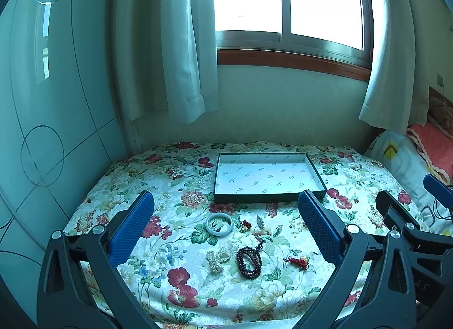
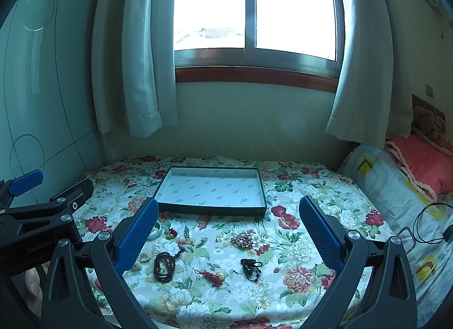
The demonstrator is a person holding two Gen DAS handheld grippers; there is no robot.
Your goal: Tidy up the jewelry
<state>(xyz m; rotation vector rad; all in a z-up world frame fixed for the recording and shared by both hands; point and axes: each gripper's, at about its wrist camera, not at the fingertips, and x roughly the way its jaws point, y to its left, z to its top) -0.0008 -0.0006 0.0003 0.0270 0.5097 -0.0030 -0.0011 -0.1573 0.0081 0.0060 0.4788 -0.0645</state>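
Both the left gripper (image 1: 226, 212) and right gripper (image 2: 228, 217) hover with fingers spread wide and empty above a floral cloth (image 1: 175, 176), where an empty tray (image 1: 308, 163) sits beneath the window. The left wrist view shows a pale bangle (image 1: 219, 223), pearl cluster (image 1: 217, 259) and dark red bead strand (image 1: 249, 261) lying apart in front of the tray. Only the right wrist view reveals a black bead piece (image 2: 250, 268) and brownish bead heap (image 2: 243, 238); a red tassel charm (image 2: 213, 276) appears in both.

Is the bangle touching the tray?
Apart. The left wrist view shows the bangle lying on the floral cloth nearer the camera than the tray, with a clear strip of cloth between them.
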